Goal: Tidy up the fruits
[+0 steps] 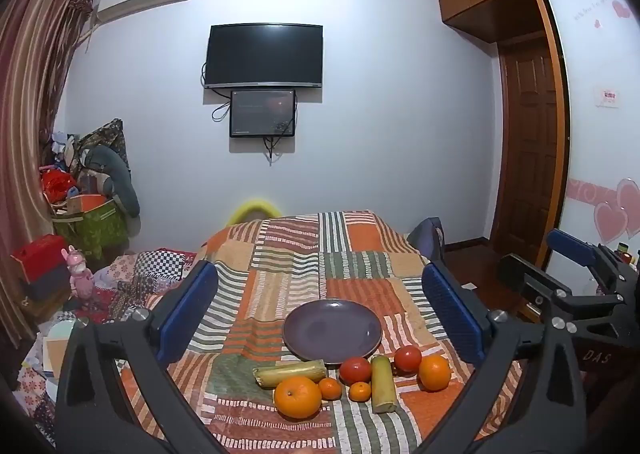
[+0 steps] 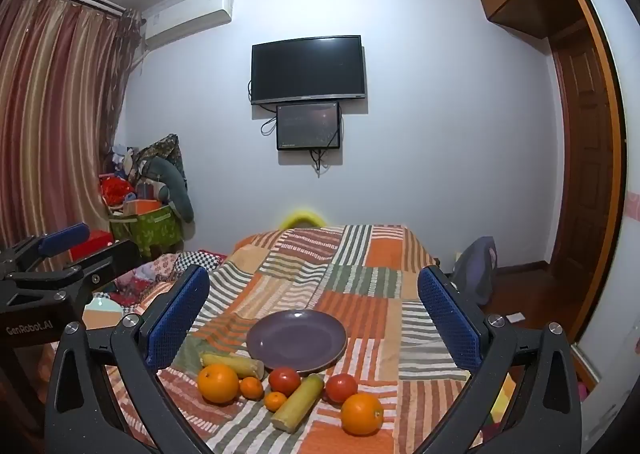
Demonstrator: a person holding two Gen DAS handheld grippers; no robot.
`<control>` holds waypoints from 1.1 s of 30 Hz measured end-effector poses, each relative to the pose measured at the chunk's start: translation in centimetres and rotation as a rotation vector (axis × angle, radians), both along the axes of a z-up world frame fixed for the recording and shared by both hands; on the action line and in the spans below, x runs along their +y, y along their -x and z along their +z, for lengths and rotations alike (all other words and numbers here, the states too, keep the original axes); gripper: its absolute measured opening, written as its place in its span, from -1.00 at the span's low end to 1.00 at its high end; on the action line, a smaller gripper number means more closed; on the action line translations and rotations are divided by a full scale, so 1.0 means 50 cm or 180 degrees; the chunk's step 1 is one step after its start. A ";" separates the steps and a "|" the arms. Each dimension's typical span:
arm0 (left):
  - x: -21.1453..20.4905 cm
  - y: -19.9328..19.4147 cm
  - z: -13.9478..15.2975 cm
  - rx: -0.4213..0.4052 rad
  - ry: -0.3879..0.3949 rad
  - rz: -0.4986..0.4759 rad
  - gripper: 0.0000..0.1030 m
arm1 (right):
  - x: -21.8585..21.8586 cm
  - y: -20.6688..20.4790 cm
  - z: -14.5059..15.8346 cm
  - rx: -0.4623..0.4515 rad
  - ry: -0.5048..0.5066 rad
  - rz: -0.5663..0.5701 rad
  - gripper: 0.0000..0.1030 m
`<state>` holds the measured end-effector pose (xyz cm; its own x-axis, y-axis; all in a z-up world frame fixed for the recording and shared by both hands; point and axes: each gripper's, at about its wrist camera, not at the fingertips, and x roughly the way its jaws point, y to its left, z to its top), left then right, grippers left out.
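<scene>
Blue rubber pads lined both sets of jaws, and both stood wide apart with nothing between them as I held my left gripper (image 1: 320,314) and right gripper (image 2: 314,318) above the near end of the bed. Beyond them the fruit lay loose on the patchwork quilt (image 1: 304,254), just in front of the empty purple plate (image 1: 333,330): a large orange (image 1: 298,396), two small tangerines (image 1: 330,388) (image 1: 359,391), two tomatoes (image 1: 355,370) (image 1: 407,358), a second orange (image 1: 435,372) and two sugarcane pieces (image 1: 291,372) (image 1: 383,384). My worry was the soft, rumpled bedding: pressing down beside a round fruit could have tilted the cloth and sent neighbours rolling. The tomatoes looked easy to bruise under a hard squeeze, and the upright-lying cane touched one, so lifting either might have nudged the other.
</scene>
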<state>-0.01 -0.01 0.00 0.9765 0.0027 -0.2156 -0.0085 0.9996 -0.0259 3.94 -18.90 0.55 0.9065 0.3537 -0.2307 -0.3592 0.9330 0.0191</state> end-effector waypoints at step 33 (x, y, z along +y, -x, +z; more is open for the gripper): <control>-0.010 -0.002 0.002 -0.0008 -0.0062 -0.0035 1.00 | -0.001 -0.002 0.004 0.0008 0.0000 -0.0006 1.00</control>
<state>0.09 -0.51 0.09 0.9770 -0.0039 -0.2132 0.0026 1.0000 -0.0063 4.05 -18.95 0.75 0.9065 0.3522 -0.2329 -0.3576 0.9337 0.0200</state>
